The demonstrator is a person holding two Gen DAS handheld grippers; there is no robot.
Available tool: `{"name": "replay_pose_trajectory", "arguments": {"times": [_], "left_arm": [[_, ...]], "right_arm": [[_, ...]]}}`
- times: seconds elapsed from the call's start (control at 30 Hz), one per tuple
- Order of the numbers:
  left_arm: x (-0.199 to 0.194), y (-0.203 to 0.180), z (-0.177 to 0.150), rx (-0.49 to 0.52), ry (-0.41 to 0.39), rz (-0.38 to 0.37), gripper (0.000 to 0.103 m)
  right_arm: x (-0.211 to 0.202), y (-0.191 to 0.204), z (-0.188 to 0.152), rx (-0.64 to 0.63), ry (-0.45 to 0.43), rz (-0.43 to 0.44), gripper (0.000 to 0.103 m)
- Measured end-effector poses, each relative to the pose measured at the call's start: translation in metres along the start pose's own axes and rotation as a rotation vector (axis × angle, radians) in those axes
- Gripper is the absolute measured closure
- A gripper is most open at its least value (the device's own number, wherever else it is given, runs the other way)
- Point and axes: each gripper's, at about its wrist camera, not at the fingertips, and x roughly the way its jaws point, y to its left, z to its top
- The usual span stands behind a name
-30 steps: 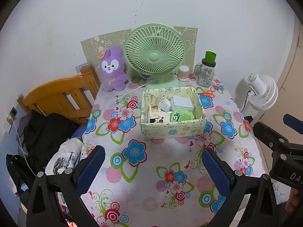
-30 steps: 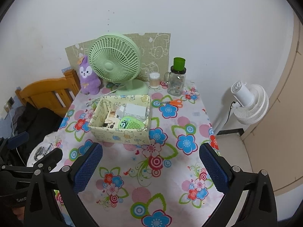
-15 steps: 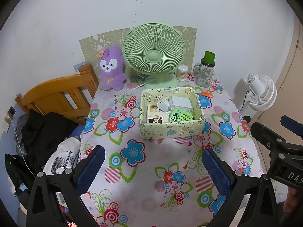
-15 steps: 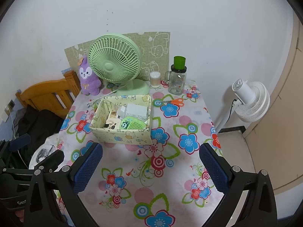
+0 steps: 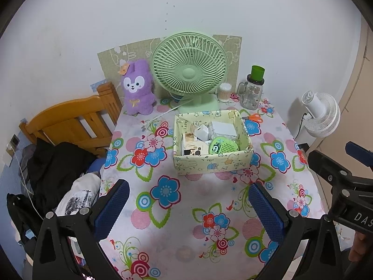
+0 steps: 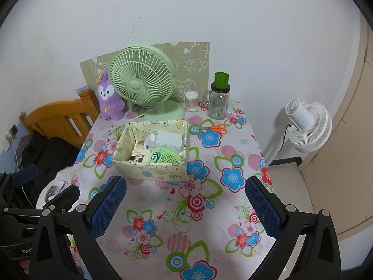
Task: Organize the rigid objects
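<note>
A pale yellow patterned box (image 5: 211, 162) (image 6: 149, 170) stands mid-table on the floral cloth. It holds a green panda item (image 5: 223, 146) (image 6: 164, 155), a white box (image 5: 223, 128) (image 6: 169, 139), a white cube and cream items. Orange scissors (image 5: 255, 117) (image 6: 215, 127) lie behind the box to the right. My left gripper (image 5: 186, 207) is open and empty, above the near table. My right gripper (image 6: 185, 206) is open and empty, also near the front edge, to the right of the left one.
At the back stand a green desk fan (image 5: 188, 72) (image 6: 142, 81), a purple plush (image 5: 137, 88), a cotton swab jar (image 6: 191, 100) and a glass mug with green cap (image 5: 254, 88) (image 6: 219, 98). A wooden chair (image 5: 70, 121) with dark clothes stands left; a white floor fan (image 6: 307, 123) right.
Both grippers have drawn back and risen slightly; the table and box look a little smaller and farther. Both stay open and empty.
</note>
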Motion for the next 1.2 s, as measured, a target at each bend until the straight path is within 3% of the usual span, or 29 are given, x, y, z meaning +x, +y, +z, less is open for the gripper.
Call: {"name": "replay_pose_trajectory", "arguments": {"times": [1.2], "left_arm": [[-0.010, 0.003, 0.005, 0.014, -0.013, -0.002, 0.000]], "right_arm": [[-0.005, 0.006, 0.003, 0.037, -0.003, -0.005, 0.000]]}}
